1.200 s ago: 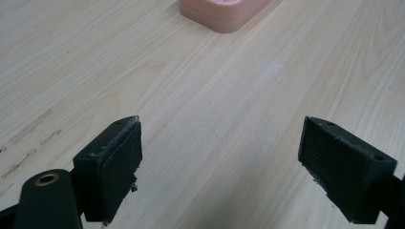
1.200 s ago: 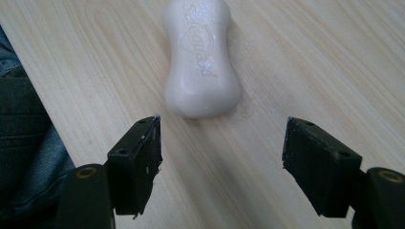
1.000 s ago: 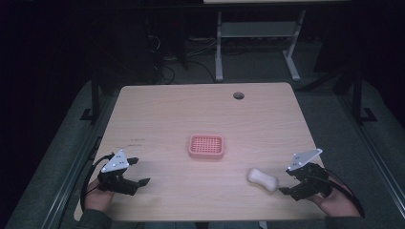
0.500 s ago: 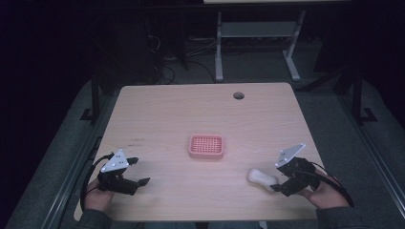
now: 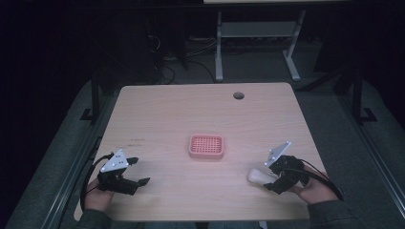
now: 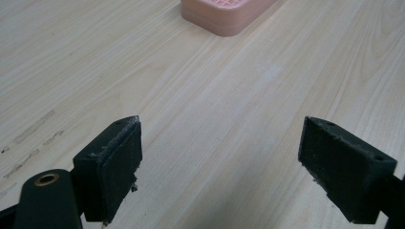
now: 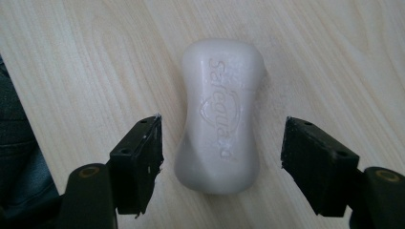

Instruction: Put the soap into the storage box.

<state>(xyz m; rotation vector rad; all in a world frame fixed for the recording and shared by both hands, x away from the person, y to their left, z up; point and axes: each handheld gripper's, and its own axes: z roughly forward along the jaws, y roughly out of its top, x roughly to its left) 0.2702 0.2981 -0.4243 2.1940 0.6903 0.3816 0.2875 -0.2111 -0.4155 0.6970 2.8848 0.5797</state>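
Just a smooth, waisted white soap bar (image 7: 220,117) — pale woodgrain table (image 7: 95,57).

The left gripper (image 5: 135,171) and right gripper (image 5: 271,180) are showing black bodies, blocky black jaws with brass-coloured rivets, grey three-cornered top plates and trailing black cables; grey sleeves (image 5: 329,214) are covering both forearms.

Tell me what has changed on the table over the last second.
The right gripper slid leftward across the table to the soap, so the bar now lies between its jaws. The jaws have just been closing a little, but gaps show on both sides of the bar; it isn't gripped. The soap, the pink dish and the left gripper, open, stayed put.
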